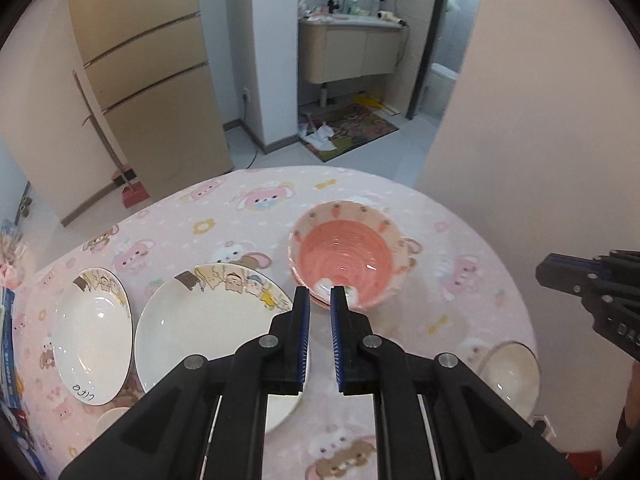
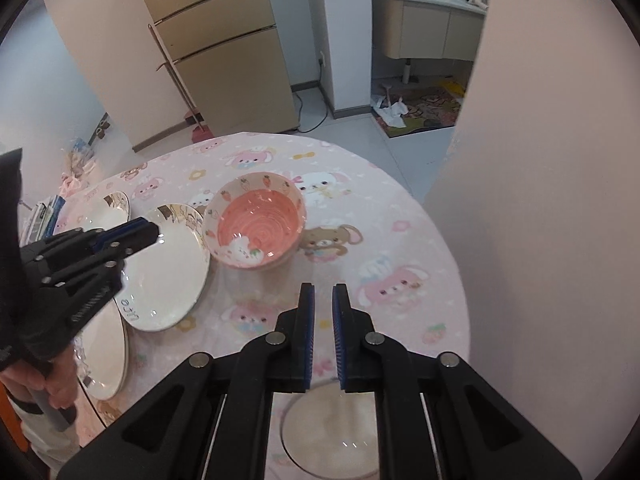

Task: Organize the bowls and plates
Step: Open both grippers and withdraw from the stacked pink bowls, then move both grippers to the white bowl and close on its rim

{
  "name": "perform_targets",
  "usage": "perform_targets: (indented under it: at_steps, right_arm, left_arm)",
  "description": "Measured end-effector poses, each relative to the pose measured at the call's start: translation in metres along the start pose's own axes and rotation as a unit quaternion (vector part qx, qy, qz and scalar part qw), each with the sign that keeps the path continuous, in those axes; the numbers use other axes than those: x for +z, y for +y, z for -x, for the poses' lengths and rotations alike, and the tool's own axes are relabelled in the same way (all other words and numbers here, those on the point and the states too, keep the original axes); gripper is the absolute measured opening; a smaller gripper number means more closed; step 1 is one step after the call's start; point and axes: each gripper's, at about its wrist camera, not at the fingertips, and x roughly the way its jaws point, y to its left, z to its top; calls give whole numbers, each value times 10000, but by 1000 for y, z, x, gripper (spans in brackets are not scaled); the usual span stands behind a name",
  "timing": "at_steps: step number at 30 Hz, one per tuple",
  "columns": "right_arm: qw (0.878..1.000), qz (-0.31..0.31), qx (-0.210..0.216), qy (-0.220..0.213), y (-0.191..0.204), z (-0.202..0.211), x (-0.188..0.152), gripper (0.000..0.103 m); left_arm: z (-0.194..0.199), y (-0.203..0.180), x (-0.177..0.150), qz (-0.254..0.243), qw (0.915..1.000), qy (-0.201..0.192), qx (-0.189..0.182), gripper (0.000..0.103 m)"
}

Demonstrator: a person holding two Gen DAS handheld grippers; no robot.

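Observation:
A pink bowl with carrot prints point(image 1: 344, 254) point(image 2: 256, 226) sits mid-table, seemingly nested on another bowl. Two white cartoon-print plates lie left of it: a larger one point(image 1: 208, 328) point(image 2: 168, 272) and a smaller one point(image 1: 94, 336) point(image 2: 108, 210). A glass bowl point(image 1: 510, 372) point(image 2: 332, 428) sits at the near right. Another white plate point(image 2: 106, 356) lies at the near left. My left gripper point(image 1: 320, 300) hovers over the gap between large plate and pink bowl, jaws slightly apart, empty. My right gripper point(image 2: 323, 296) hovers above the glass bowl, jaws slightly apart, empty.
The round table point(image 1: 460, 216) has a pink cartoon tablecloth. A wall corner point(image 2: 540, 160) stands close on the right. A fridge point(image 1: 152, 80) and broom point(image 1: 120, 168) stand beyond the far edge. Books point(image 2: 44, 216) lie at the left.

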Motion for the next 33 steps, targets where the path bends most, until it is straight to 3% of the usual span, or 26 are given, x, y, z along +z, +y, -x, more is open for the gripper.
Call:
perform_targets:
  at_steps: [1, 4, 9, 13, 14, 16, 24, 26, 33]
  right_arm:
    - [10000, 2, -4, -32, -2, 7, -8, 8]
    - [9999, -21, 157, -24, -7, 24, -34, 8]
    - [9997, 93, 228, -69, -7, 46, -69, 8]
    - [9998, 6, 204, -59, -14, 51, -84, 9]
    - [9998, -40, 217, -30, -17, 51, -88, 10]
    - [9998, -96, 196, 17, -23, 50, -96, 11]
    - [9992, -262, -42, 302, -49, 23, -118, 21]
    - [9988, -322, -53, 360, -54, 14, -121, 28]
    - [9973, -405, -48, 603, -66, -16, -125, 30]
  left_arm:
    - [12, -3, -6, -86, 9998, -147, -56, 18]
    - [40, -5, -25, -101, 9988, -479, -66, 69]
    - [68, -24, -46, -360, 9978, -563, -7, 72]
    - [78, -51, -62, -515, 9972, -511, -190, 73]
    - [77, -53, -65, -494, 9972, -497, -246, 78]
    - [72, -61, -73, -384, 9972, -438, -478, 84]
    - [25, -93, -99, -597, 9960, 163, -645, 84]
    - [16, -100, -101, -612, 9952, 227, -728, 84]
    - [-19, -108, -99, -369, 9923, 618, -1012, 84]
